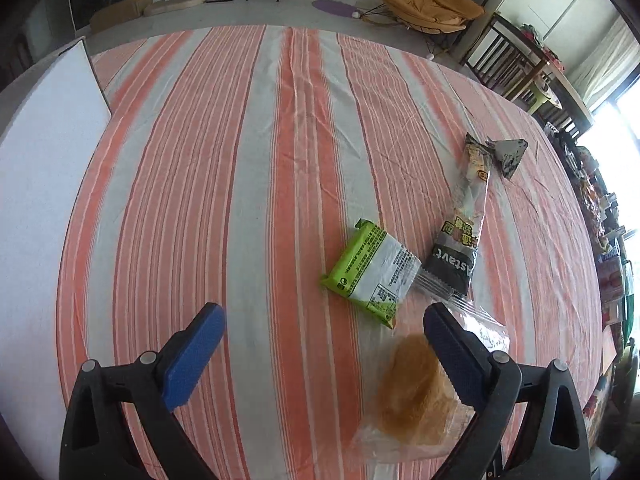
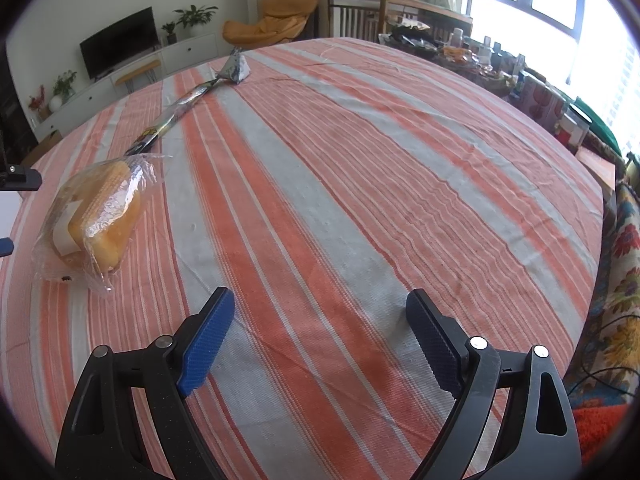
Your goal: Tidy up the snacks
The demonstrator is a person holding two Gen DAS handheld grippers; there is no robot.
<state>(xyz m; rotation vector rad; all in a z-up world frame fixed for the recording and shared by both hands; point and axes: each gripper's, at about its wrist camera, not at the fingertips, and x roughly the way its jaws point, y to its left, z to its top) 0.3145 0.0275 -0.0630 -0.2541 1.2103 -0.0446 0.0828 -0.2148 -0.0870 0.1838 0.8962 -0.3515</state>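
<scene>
Left wrist view: left gripper (image 1: pixel 324 326) gapes wide, bread (image 1: pixel 414 392) lying on the tabletop (image 1: pixel 240 160) just inside its right finger; right gripper (image 2: pixel 320 320), also wide, hovers farther off.

Bare striped cloth (image 2: pixel 340 184) ahead; wrapped bun (image 2: pixel 96 220) crowds left.

Left gripper (image 1: pixel 324 320) and right gripper (image 2: pixel 320 308): black plastic frames, silver pivot screws, blue textured finger pads (image 1: pixel 192 360).
</scene>
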